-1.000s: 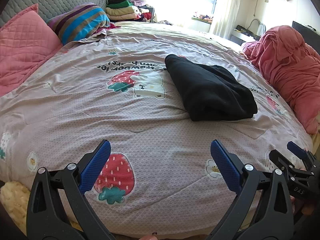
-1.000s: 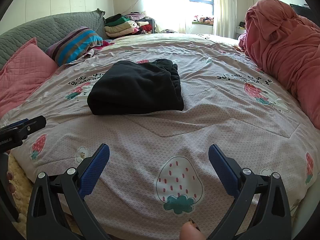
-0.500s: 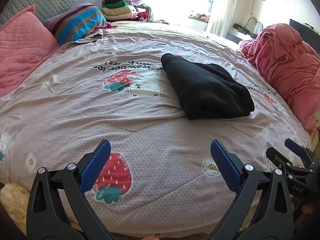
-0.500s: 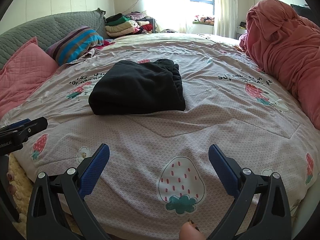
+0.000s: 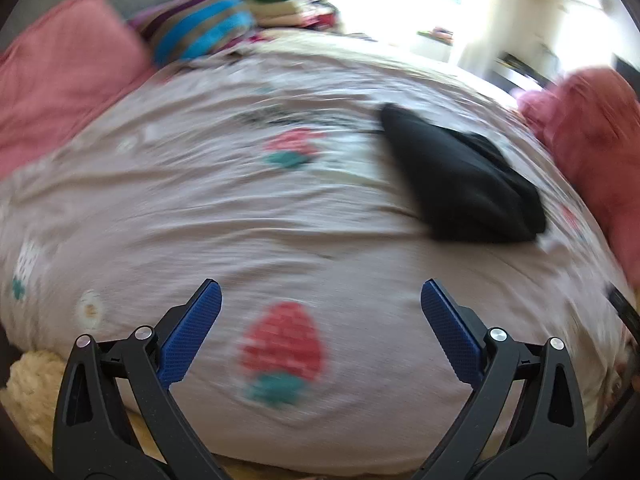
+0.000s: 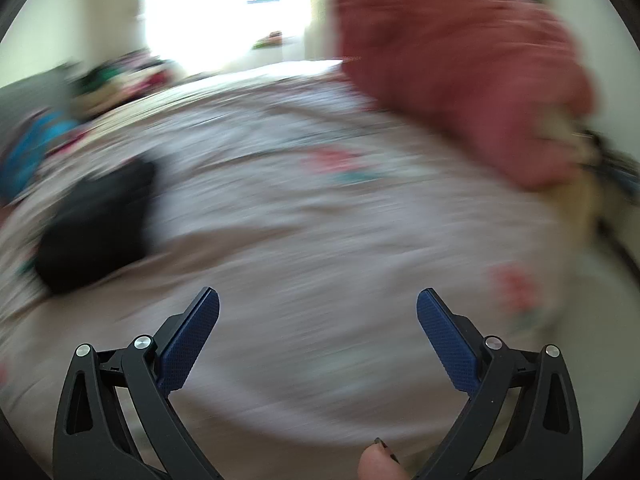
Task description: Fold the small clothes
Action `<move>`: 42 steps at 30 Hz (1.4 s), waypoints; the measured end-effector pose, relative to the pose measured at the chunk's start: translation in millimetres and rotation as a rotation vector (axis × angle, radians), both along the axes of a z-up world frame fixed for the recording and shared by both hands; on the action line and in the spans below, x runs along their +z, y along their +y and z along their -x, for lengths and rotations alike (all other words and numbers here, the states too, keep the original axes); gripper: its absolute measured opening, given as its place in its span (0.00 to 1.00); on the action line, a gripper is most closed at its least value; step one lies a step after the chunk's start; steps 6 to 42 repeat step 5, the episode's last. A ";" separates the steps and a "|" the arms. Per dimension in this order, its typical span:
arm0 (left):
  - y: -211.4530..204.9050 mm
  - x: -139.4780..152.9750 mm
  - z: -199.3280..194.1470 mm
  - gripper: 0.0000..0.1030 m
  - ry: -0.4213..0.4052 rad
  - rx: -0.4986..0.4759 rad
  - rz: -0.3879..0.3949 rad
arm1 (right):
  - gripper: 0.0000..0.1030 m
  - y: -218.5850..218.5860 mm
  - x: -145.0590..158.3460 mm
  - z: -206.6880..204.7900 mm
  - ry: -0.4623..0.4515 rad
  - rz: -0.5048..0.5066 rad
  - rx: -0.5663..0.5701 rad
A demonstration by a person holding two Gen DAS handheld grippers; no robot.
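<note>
Lying folded on the quilt (image 5: pixel 280 216), the black garment (image 5: pixel 460 184) sits right of centre in the left wrist view and at the far left edge in the right wrist view (image 6: pixel 96 224). It looks like a compact, finished bundle; edges too blurred to check neatness.

Left gripper (image 5: pixel 320 320): jaws spread wide, nothing between them, over the strawberry print near the bed's front edge, well apart from the garment. Right gripper (image 6: pixel 318 324): also wide and empty, pointed past the garment toward the red heap (image 6: pixel 460 80) on the bed's right side. A fingertip (image 6: pixel 378 460) shows at the bottom of that view.

Both views are smeared, the right more heavily.

Judgement: this piece seems done; the next item probably comes from the red heap.

Risks:
- Reaching into the heap at speed could pinch quilt or several layers instead of one small item.
- Dragging cloth across the bed could catch the black garment and undo its fold.
- Blur hides what the heap actually holds.
</note>
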State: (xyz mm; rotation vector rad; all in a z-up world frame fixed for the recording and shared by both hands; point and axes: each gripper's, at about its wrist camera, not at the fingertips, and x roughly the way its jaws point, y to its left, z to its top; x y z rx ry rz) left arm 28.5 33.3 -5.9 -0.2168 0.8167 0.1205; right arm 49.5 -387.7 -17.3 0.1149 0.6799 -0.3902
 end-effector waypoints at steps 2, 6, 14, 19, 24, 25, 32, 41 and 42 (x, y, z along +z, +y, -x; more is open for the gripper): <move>40.8 0.6 -7.6 0.91 0.016 0.099 0.023 | 0.96 -64.8 1.2 7.8 -0.010 0.064 -0.207; 118.8 6.2 -15.2 0.91 0.014 0.302 -0.014 | 0.96 -167.2 -5.5 30.2 0.042 0.110 -0.524; 118.8 6.2 -15.2 0.91 0.014 0.302 -0.014 | 0.96 -167.2 -5.5 30.2 0.042 0.110 -0.524; 118.8 6.2 -15.2 0.91 0.014 0.302 -0.014 | 0.96 -167.2 -5.5 30.2 0.042 0.110 -0.524; 118.8 6.2 -15.2 0.91 0.014 0.302 -0.014 | 0.96 -167.2 -5.5 30.2 0.042 0.110 -0.524; 118.8 6.2 -15.2 0.91 0.014 0.302 -0.014 | 0.96 -167.2 -5.5 30.2 0.042 0.110 -0.524; 118.8 6.2 -15.2 0.91 0.014 0.302 -0.014 | 0.96 -167.2 -5.5 30.2 0.042 0.110 -0.524; 118.8 6.2 -15.2 0.91 0.014 0.302 -0.014 | 0.96 -167.2 -5.5 30.2 0.042 0.110 -0.524; 118.8 6.2 -15.2 0.91 0.014 0.302 -0.014 | 0.96 -167.2 -5.5 30.2 0.042 0.110 -0.524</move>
